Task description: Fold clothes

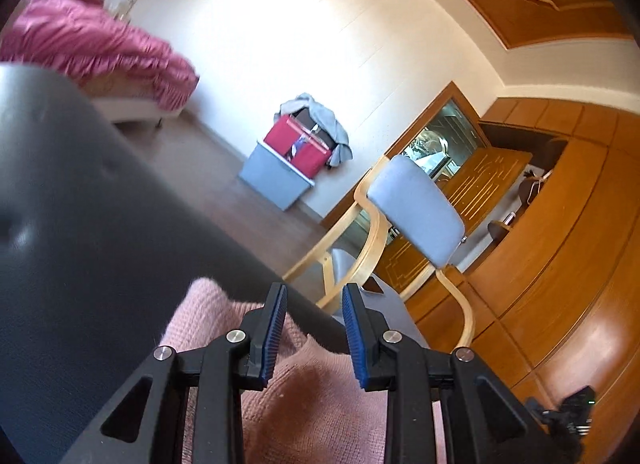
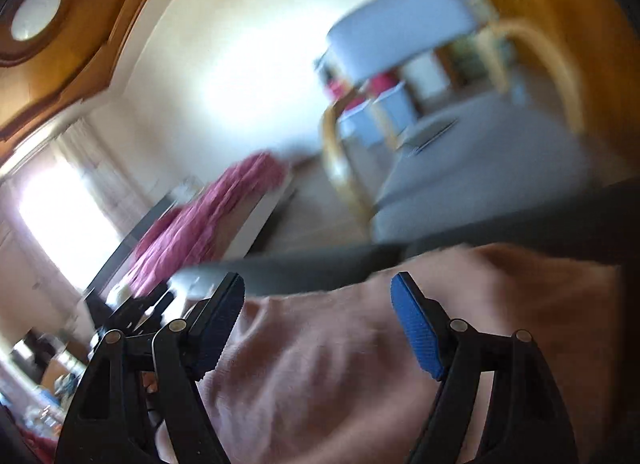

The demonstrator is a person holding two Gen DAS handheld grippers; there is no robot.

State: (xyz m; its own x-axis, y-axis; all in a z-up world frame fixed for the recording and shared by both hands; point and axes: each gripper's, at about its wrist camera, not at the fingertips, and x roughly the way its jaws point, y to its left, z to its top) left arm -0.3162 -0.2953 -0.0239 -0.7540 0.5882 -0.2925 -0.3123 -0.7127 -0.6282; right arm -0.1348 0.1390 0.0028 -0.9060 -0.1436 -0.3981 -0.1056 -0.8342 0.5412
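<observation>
Both tools hung over a pink knit (image 1: 304, 396) at the dark surface's (image 1: 80, 200) edge: left tool (image 1: 314, 334) narrowly parted, right tool (image 2: 318, 324) wide, neither gripping. Fold stage unclear; right view's blurry.

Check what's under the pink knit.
The pink knit lies on a dark table near its edge. The surface beneath the knit is covered; nothing else can be seen under it.

Pink knit garment (image 1: 312, 392), rumpled, spread over dark surface's edge, blurred in right view

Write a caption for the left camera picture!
Open left gripper hovers over a pink knit sweater on a dark table.
</observation>
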